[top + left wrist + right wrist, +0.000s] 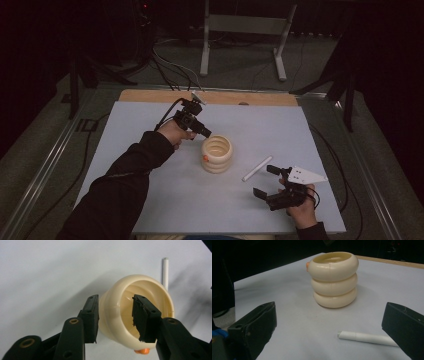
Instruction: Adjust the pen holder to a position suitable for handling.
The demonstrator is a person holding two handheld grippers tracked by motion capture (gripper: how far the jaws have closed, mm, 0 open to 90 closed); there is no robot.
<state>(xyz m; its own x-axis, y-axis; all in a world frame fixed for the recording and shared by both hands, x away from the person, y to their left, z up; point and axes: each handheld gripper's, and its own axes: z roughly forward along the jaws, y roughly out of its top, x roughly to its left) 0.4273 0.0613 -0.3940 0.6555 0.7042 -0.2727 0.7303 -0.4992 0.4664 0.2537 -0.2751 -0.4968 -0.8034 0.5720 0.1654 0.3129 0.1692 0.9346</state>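
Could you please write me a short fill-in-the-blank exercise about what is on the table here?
1. The cream ribbed plastic cup looks like ___ stacked rings.
2. The white plastic stick lies ___ on the pale grey table.
3. One jaw of the left claw is outside the cup's wall and the other is ___ it.
4. The right claw stands ___.

Missing words: three; flat; inside; open

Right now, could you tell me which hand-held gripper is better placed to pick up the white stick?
Probably the right hand-held gripper: its jaws stand open, with the white stick lying just ahead between them. The left hand-held gripper straddles the cream holder's rim, farther away.
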